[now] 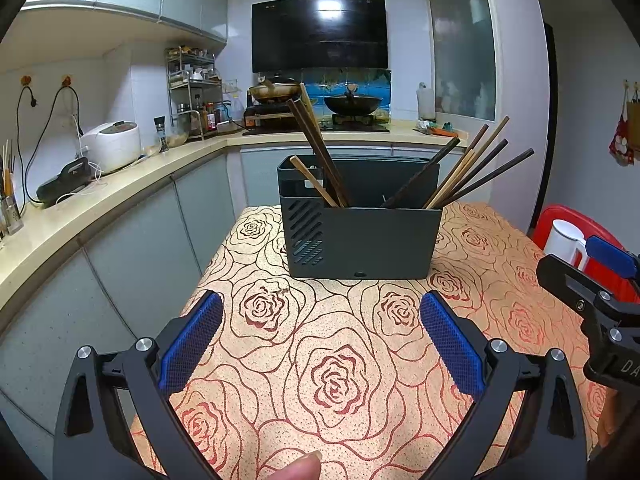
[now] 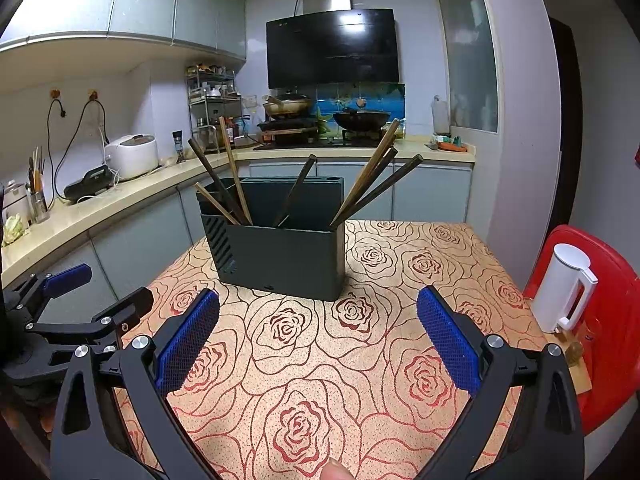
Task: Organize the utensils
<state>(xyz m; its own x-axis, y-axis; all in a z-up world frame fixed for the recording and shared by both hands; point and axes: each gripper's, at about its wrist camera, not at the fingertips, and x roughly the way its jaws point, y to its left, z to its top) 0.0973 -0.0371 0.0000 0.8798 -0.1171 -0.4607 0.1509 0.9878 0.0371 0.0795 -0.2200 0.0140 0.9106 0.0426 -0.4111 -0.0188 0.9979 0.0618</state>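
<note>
A dark grey utensil holder (image 1: 360, 236) stands on the rose-patterned table (image 1: 320, 360), also in the right wrist view (image 2: 284, 256). Several brown and dark chopsticks (image 1: 320, 152) lean in its left side, and others (image 1: 472, 172) fan out at its right; they show in the right wrist view too (image 2: 372, 176). My left gripper (image 1: 320, 336) is open and empty, short of the holder above the table. My right gripper (image 2: 318, 332) is open and empty, likewise short of the holder. Each gripper shows at the edge of the other's view (image 1: 600, 280) (image 2: 80, 304).
A white kettle (image 2: 564, 288) sits on a red chair (image 2: 608, 320) right of the table. A counter (image 1: 100, 196) with a rice cooker (image 1: 114, 146) runs along the left. A stove with pans (image 1: 348, 104) is at the back.
</note>
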